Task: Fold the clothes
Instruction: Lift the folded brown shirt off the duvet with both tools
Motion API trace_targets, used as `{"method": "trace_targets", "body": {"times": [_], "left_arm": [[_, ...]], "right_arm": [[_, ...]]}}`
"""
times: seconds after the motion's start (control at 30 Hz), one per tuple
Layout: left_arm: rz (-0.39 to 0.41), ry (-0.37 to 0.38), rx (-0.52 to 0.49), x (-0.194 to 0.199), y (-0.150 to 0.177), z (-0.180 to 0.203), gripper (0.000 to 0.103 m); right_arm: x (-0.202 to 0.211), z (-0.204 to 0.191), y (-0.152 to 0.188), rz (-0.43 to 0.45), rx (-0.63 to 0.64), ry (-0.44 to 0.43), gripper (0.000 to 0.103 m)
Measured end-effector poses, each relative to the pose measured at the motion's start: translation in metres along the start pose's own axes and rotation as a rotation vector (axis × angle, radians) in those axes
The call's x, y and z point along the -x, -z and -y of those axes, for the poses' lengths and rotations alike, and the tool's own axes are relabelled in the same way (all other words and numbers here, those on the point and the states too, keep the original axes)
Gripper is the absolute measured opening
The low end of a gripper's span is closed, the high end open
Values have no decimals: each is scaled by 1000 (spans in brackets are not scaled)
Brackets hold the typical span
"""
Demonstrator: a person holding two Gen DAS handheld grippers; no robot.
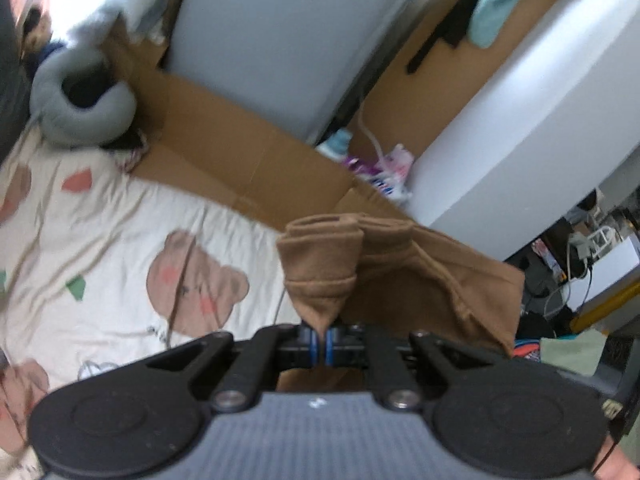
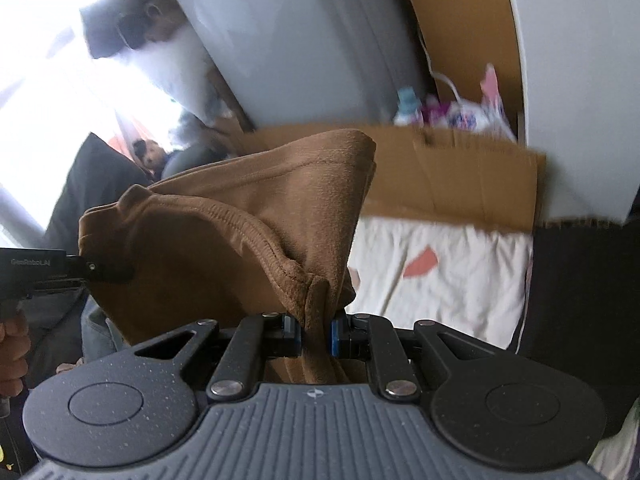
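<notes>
A brown garment hangs in the air between both grippers, above a bed with a white bear-print sheet. My left gripper is shut on a pinched fold of it, near a rolled sleeve or cuff. In the right wrist view the same brown garment bunches up in front of the camera, with a stitched hem running to the jaws. My right gripper is shut on that hem. The left gripper also shows at the left edge there, holding the garment's far side.
A flattened cardboard box and a grey upright panel stand behind the bed. A grey neck pillow lies at the bed's head. Plastic bags sit behind the cardboard. A white wall and floor clutter are to the right.
</notes>
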State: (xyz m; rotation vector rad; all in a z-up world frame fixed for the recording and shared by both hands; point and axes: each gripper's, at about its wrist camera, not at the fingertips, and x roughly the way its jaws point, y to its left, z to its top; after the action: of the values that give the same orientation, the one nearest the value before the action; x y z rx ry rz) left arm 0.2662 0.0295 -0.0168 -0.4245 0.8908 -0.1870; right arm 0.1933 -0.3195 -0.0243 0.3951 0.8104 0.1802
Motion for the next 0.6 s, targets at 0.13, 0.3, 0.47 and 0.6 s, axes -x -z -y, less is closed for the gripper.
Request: {"method": "trace_targets", "body": {"times": [0.13,0.3,0.47,0.6], "left_arm": [[44,6,-14,26,-14,19,4],[99,24,-42,64,-31,43,4],[141,35,-67,98,-40,61,4],[160,44,-72,118,-38,71,4]], "right_arm": [[29,-18,-21,41,36,3,12],[65,-38,-48,81,81,9,12],[107,-52,-70,136,107,1,12],[133,-58,-81,160,128,0,12]]}}
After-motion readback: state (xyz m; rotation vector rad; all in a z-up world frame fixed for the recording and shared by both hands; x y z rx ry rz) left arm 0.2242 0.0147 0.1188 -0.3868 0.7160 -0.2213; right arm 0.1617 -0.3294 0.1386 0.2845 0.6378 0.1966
